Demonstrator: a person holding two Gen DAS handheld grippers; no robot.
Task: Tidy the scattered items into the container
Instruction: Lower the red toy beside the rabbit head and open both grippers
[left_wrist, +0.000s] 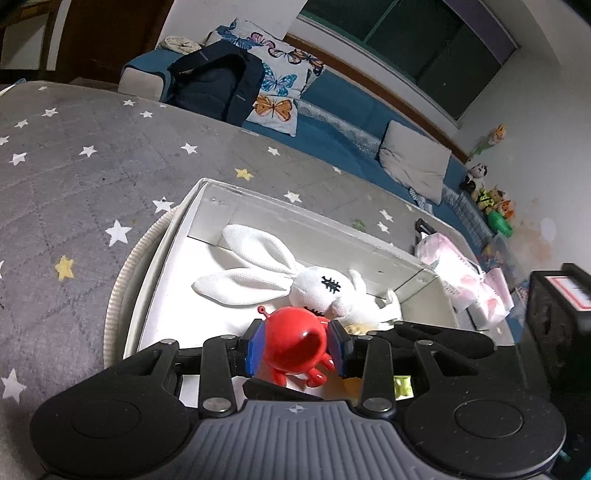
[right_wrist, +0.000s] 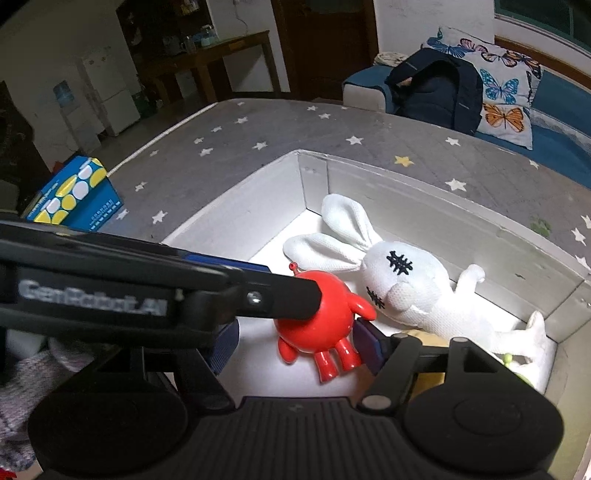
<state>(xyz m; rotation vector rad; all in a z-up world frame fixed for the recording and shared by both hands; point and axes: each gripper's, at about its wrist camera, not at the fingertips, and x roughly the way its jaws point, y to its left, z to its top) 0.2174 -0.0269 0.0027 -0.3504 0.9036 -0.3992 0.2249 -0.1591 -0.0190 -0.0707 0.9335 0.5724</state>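
A glossy red round toy figure (left_wrist: 295, 339) with short legs hangs just above the floor of a white open box (left_wrist: 207, 210). My left gripper (left_wrist: 295, 349) is shut on it, a blue pad pressed to each side. In the right wrist view the same red toy (right_wrist: 317, 321) sits between the blue pads of my right gripper (right_wrist: 295, 345), which stands open; its left pad is clearly off the toy. The left gripper's black finger (right_wrist: 273, 295) crosses over the toy from the left. A white plush rabbit (right_wrist: 402, 288) lies inside the box (right_wrist: 258, 206).
The box rests on a grey star-patterned mat (left_wrist: 74, 166), on a round ribbed tray (left_wrist: 118, 280). A blue tissue box (right_wrist: 74, 199) stands to the left; a pink-white pack (left_wrist: 461, 273) and a black case (left_wrist: 557, 314) stand right. A backpack (left_wrist: 218, 85) and pillows lie behind on a sofa.
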